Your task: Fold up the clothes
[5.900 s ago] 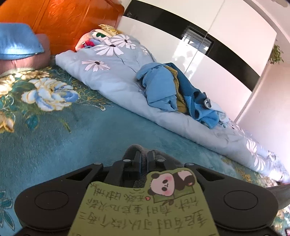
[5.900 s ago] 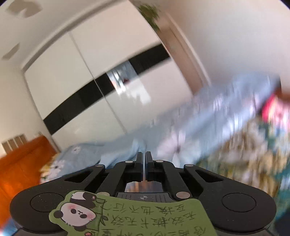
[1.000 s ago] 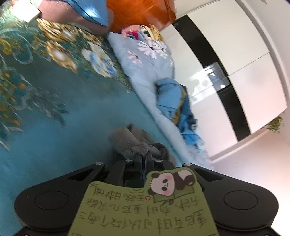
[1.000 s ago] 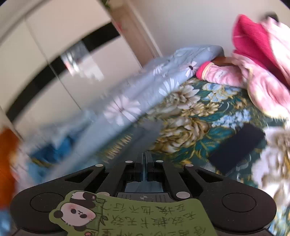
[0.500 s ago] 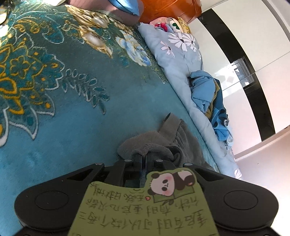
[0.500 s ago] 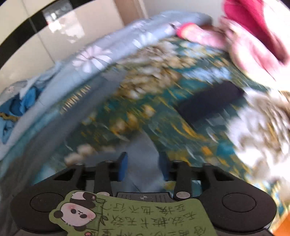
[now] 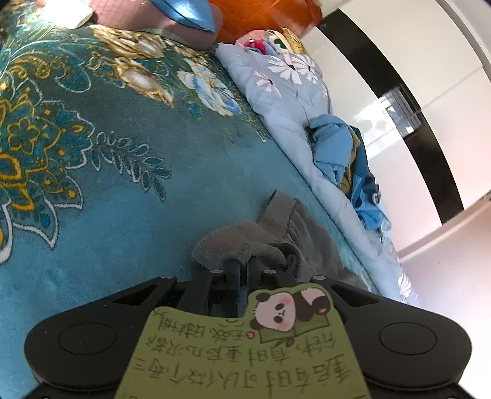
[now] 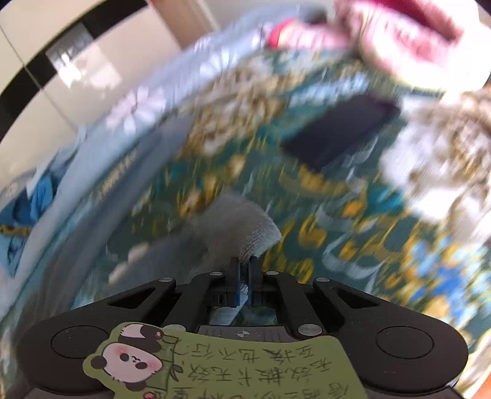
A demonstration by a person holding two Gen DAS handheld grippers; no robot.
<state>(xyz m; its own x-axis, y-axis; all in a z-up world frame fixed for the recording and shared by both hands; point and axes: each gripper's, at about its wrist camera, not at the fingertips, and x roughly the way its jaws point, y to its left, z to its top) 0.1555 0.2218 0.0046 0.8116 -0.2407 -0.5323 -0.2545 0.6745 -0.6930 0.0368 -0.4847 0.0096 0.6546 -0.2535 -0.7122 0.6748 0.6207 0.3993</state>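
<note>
A grey garment (image 7: 276, 233) lies bunched on the teal floral bedspread (image 7: 107, 190). My left gripper (image 7: 244, 264) is shut on one bunched end of it, low over the bed. In the blurred right wrist view my right gripper (image 8: 244, 264) is shut on another grey end of the garment (image 8: 242, 224), which trails off to the left. How the rest of the garment lies between the two grippers is hidden.
A pale blue daisy quilt (image 7: 294, 92) runs along the bed's far side with a pile of blue clothes (image 7: 346, 153) on it. Pillows and an orange headboard (image 7: 260, 15) are at the top. A black flat object (image 8: 340, 129) and pink clothes (image 8: 399, 27) lie at the right.
My right gripper, open half a second ago over the grey cloth, has shut on it. My left gripper stays shut on the garment and has shifted slightly over the bed.
</note>
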